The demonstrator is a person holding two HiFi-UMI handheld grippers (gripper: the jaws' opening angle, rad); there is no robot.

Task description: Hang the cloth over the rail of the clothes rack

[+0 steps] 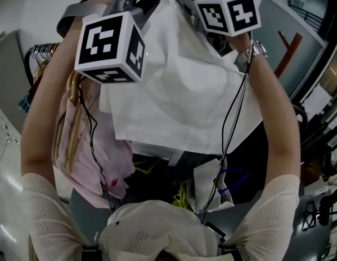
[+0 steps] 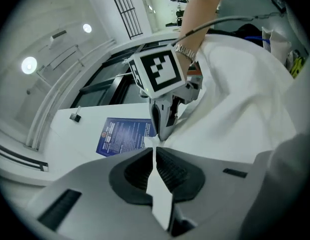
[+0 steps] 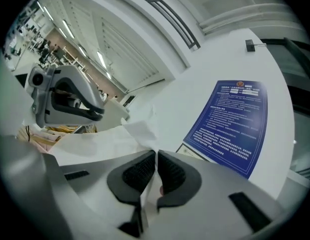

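A white cloth (image 1: 179,97) hangs spread between my two raised grippers. My left gripper (image 2: 155,153) is shut on one top corner of the cloth (image 2: 240,109), and a strip of fabric is pinched between its dark pads. On the other top corner my right gripper (image 3: 156,158) is shut, with cloth (image 3: 137,133) bunched just beyond its jaws. Both grippers are close together, tips nearly meeting. The rack's chrome rail (image 1: 42,51) is at the left in the head view, below and left of the cloth, which does not touch it.
Wooden hangers (image 1: 74,118) and a pink garment (image 1: 97,156) hang on the rack at the left. A blue poster (image 3: 236,124) is on the white wall ahead. Dark bags and clutter (image 1: 212,184) lie below. A red frame (image 1: 287,50) stands at the right.
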